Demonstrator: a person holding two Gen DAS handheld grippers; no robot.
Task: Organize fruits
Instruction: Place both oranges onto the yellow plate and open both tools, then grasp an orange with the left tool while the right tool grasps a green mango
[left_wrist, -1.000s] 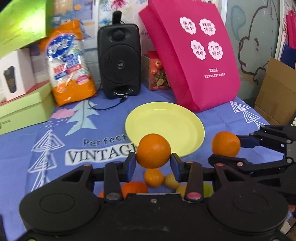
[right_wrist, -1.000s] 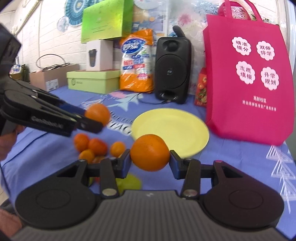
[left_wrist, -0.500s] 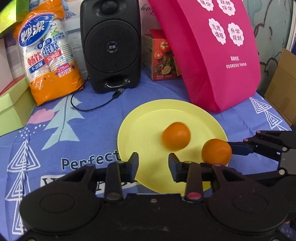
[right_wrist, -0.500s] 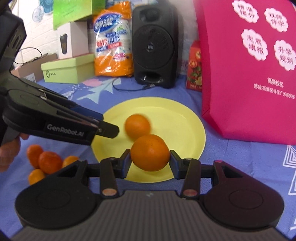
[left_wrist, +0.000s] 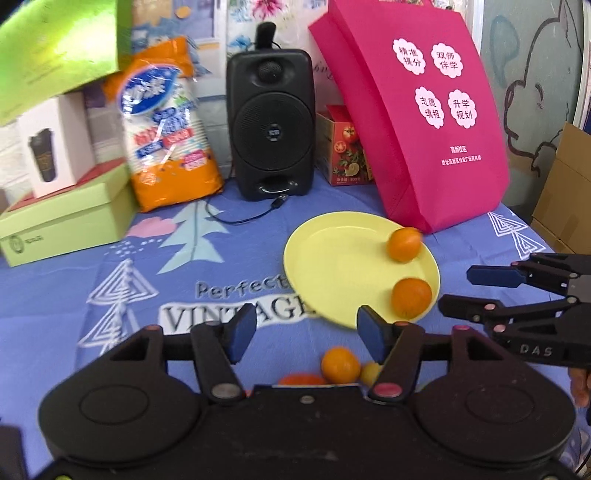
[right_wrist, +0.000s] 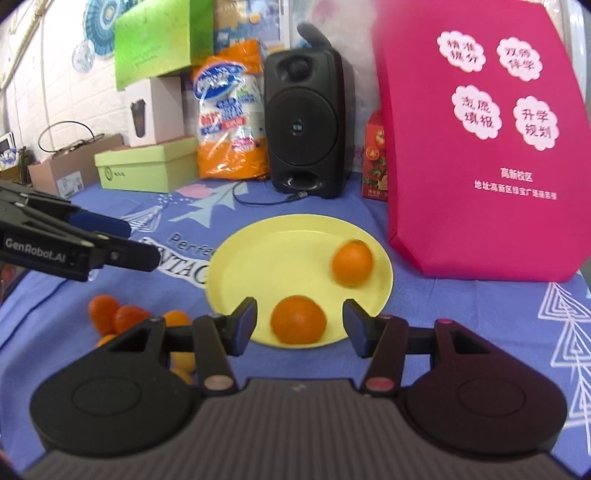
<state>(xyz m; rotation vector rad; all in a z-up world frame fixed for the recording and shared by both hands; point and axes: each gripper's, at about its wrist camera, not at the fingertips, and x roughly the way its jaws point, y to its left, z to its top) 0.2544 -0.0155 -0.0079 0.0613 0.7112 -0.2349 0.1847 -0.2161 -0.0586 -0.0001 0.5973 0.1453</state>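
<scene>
A yellow plate (left_wrist: 332, 254) (right_wrist: 280, 258) lies on the blue cloth. Two oranges sit on it: one near the front rim (left_wrist: 411, 298) (right_wrist: 298, 319), one at the far right rim (left_wrist: 403, 244) (right_wrist: 352, 263), blurred. My left gripper (left_wrist: 306, 334) is open and empty, held left of and in front of the plate. My right gripper (right_wrist: 300, 326) is open, its jaws standing either side of the front orange without touching it; it also shows in the left wrist view (left_wrist: 476, 291). Several small oranges (right_wrist: 114, 317) (left_wrist: 340, 364) lie on the cloth near the plate's front left.
A pink bag (left_wrist: 424, 122) stands right behind the plate. A black speaker (left_wrist: 271, 125) with a cable, an orange cup pack (left_wrist: 166, 129), green boxes (left_wrist: 62, 221) and a red carton (left_wrist: 341, 151) line the back. Cardboard (left_wrist: 565, 195) stands past the right edge.
Both grippers opened and let their oranges go onto the plate. The left's orange rolled to the far right rim. Both grippers drew back from the plate.
</scene>
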